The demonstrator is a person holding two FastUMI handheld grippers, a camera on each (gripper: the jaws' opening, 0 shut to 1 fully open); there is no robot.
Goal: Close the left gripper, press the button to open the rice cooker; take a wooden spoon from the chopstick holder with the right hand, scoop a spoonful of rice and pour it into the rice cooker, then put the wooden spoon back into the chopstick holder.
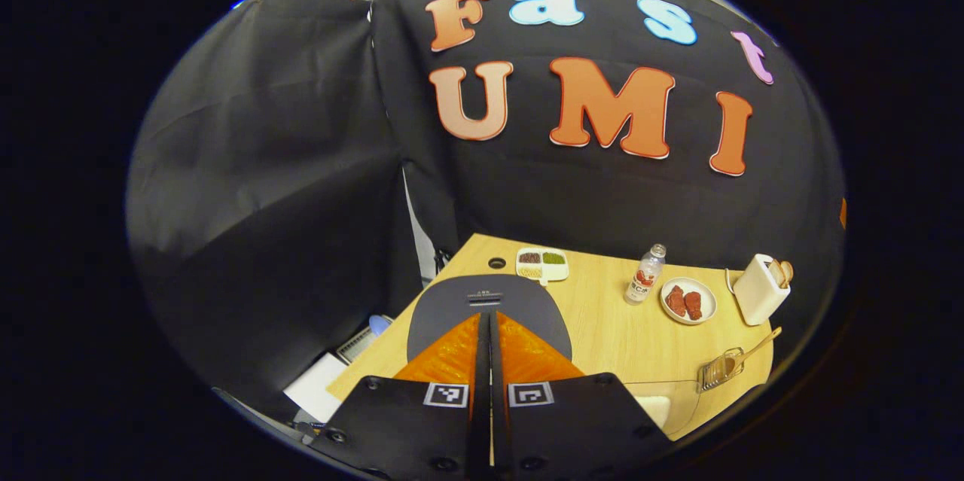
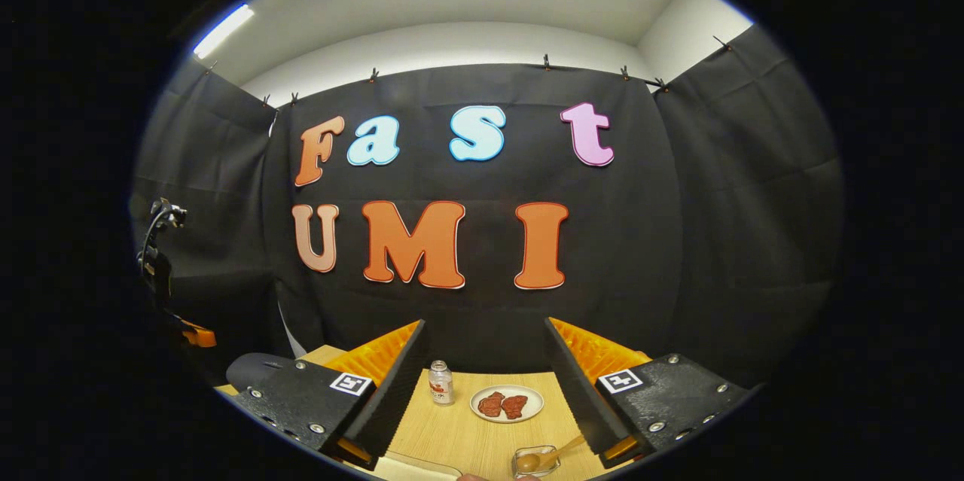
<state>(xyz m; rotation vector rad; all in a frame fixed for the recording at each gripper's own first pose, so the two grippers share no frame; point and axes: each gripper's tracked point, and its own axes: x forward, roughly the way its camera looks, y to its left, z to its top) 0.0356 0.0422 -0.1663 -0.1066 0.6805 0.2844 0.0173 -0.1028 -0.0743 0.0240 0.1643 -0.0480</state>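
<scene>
In the left gripper view the left gripper (image 1: 489, 360) has its two fingers pressed together with nothing between them, and it points down at the dark domed lid of the rice cooker (image 1: 489, 308), which sits at the near left part of the wooden surface (image 1: 602, 330). Whether the fingertips actually touch the lid is hard to tell from this angle. Behind the cooker lies a small divided tray (image 1: 541, 263) with dark, green and pale fillings, and to its right a clear bottle (image 1: 646, 275) stands upright just beside a white plate (image 1: 687, 301) carrying two reddish pieces. Farther right stands the white chopstick holder (image 1: 761, 289), with what looks like a wooden utensil top poking out of it. In front of the holder, near the surface's edge, a small clear container (image 1: 719, 370) holds a wooden spoon (image 1: 749, 353) whose handle slants up and to the right. In the right gripper view the right gripper (image 2: 482, 391) hangs above the surface with its fingers wide apart and empty; between them appear the bottle (image 2: 440, 382), the plate (image 2: 507, 403), and, nearer, the clear container (image 2: 536, 460) with the wooden spoon (image 2: 553, 452) resting in it.
</scene>
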